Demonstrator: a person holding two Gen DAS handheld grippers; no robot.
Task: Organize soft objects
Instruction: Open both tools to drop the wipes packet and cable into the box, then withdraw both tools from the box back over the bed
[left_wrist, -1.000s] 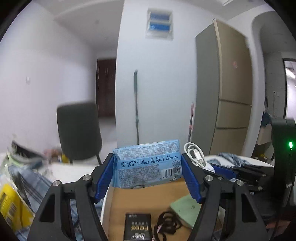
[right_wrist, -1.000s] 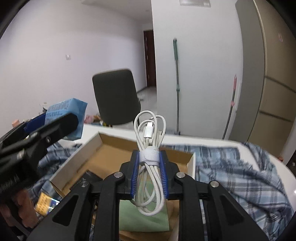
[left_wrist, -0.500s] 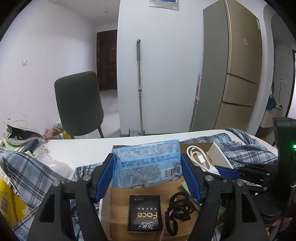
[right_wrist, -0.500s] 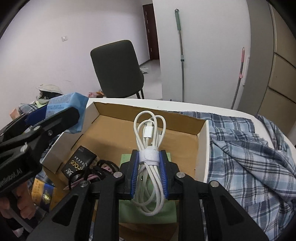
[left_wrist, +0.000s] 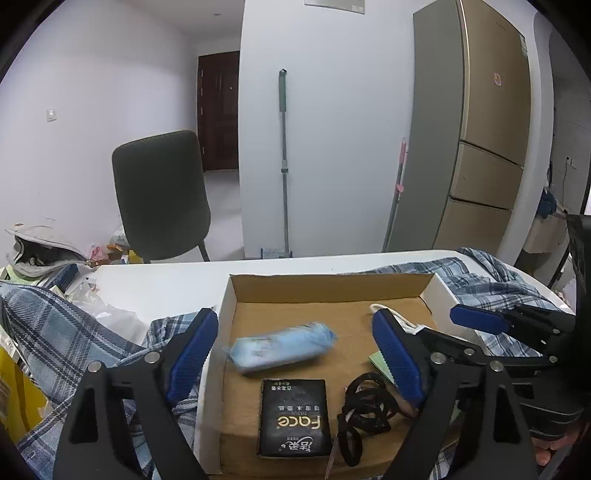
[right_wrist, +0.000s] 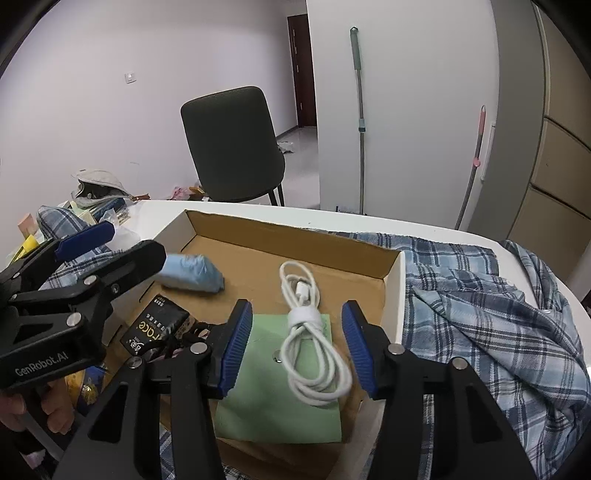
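Gaping wide with nothing between its blue pads, the left gripper (left_wrist: 295, 343) hangs over a shallow cardboard box (left_wrist: 328, 286). A pale blue tissue pack (left_wrist: 282, 348), slightly blurred, sits in the box between the spread fingers, touching neither. At 6 o'clock from it lies a black tissue pack printed "Face" (left_wrist: 294, 419), and at 4 o'clock a tangle of black hair ties (left_wrist: 364, 410).

The right gripper (right_wrist: 297, 349) is also spread apart and holds nothing. Between its fingers, clear of both pads, a coiled white charging cable (right_wrist: 308, 343) bound by a white strap lies partly on a green pouch (right_wrist: 280, 376) on the box floor. From this view the blue pack (right_wrist: 194, 273) is at 10 o'clock from the cable, near the box's left wall, with the left gripper (right_wrist: 118, 243) beside it.

A blue plaid cloth (right_wrist: 480, 317) is bunched at 3 o'clock from the box on a white table (left_wrist: 155, 280). Beyond the table stand a dark chair (right_wrist: 232, 144), a mop (left_wrist: 283, 162) against the wall, and a beige refrigerator (left_wrist: 480, 129).
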